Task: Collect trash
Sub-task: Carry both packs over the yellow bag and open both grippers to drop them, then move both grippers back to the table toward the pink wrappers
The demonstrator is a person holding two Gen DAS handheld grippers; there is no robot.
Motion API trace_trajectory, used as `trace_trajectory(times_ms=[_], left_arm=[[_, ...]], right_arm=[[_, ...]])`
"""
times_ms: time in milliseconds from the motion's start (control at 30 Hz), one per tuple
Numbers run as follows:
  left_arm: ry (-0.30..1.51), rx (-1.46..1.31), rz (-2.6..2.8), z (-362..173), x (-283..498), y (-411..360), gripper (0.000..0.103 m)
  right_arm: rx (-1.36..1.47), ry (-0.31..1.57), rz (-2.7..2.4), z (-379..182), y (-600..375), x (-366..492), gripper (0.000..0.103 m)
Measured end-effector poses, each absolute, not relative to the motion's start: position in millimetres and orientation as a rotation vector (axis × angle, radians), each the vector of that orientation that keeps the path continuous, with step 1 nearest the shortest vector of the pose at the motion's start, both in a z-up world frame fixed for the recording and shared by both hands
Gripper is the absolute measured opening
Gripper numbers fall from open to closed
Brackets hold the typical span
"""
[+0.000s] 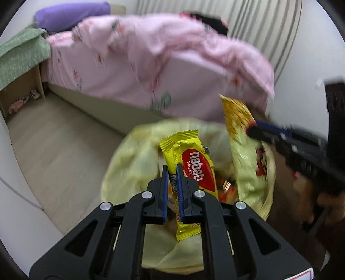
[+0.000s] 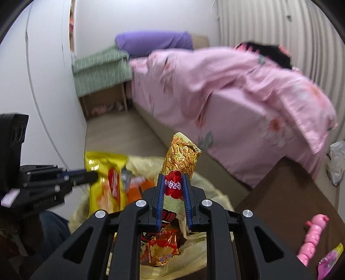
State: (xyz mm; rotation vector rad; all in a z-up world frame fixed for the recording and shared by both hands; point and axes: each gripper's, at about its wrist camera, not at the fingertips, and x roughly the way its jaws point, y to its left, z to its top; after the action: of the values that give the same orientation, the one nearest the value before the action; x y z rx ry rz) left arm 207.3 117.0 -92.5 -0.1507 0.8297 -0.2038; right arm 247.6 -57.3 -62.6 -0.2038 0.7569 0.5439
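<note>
My left gripper (image 1: 172, 170) is shut on a yellow Nabati wafer wrapper (image 1: 194, 163), held over the open mouth of a pale yellow trash bag (image 1: 129, 168). In the right wrist view my right gripper (image 2: 172, 178) is shut on a gold and red noodle snack packet (image 2: 182, 157) above the same trash bag (image 2: 211, 191), which holds several wrappers. The right gripper (image 1: 252, 130) enters the left wrist view from the right with its packet (image 1: 235, 114). The left gripper (image 2: 92, 175) shows at the left of the right wrist view with the yellow wrapper (image 2: 105, 183).
A bed with a pink floral quilt (image 1: 151, 60) stands behind the bag, a purple pillow (image 1: 71, 15) at its head. A brown box (image 2: 286, 193) sits right of the bag with a pink toy (image 2: 312, 234) on it. Pale wood floor (image 1: 54, 137) lies to the left.
</note>
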Motion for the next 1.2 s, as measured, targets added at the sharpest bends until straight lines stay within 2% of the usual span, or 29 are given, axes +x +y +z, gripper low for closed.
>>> trace_trajectory(times_ms=[167, 333, 500, 600, 667, 800, 833, 1000, 1200], left_arm=[[0.897, -0.142, -0.248, -112, 202, 114, 0.007], [0.922, -0.133, -0.257, -120, 199, 112, 0.007], [0.907, -0.175, -0.241, -112, 201, 120, 0.009], [0.882, -0.198, -0.232, -102, 198, 125, 0.022], [0.859, -0.219, -0.222, -93, 195, 130, 0.035], [0.815, -0.235, -0.173, -74, 188, 138, 0.038], [0.803, -0.242, -0.157, -68, 185, 139, 0.038], [0.759, -0.274, -0.151, -50, 171, 131, 0.041], [0.744, -0.224, -0.238, -41, 157, 81, 0.043]], right_arm=[[-0.231, 0.951, 0.618, -99, -43, 259, 0.017], [-0.293, 1.010, 0.617, -118, -37, 258, 0.017], [-0.211, 0.994, 0.611, -109, -47, 256, 0.017], [-0.188, 1.006, 0.612, -107, -52, 252, 0.018], [-0.165, 1.013, 0.615, -104, -56, 250, 0.020], [-0.135, 0.998, 0.632, -94, -63, 240, 0.041], [-0.129, 0.992, 0.639, -91, -66, 236, 0.043], [-0.104, 0.870, 0.593, -64, -96, 203, 0.043], [-0.017, 0.774, 0.445, -38, -166, 177, 0.043]])
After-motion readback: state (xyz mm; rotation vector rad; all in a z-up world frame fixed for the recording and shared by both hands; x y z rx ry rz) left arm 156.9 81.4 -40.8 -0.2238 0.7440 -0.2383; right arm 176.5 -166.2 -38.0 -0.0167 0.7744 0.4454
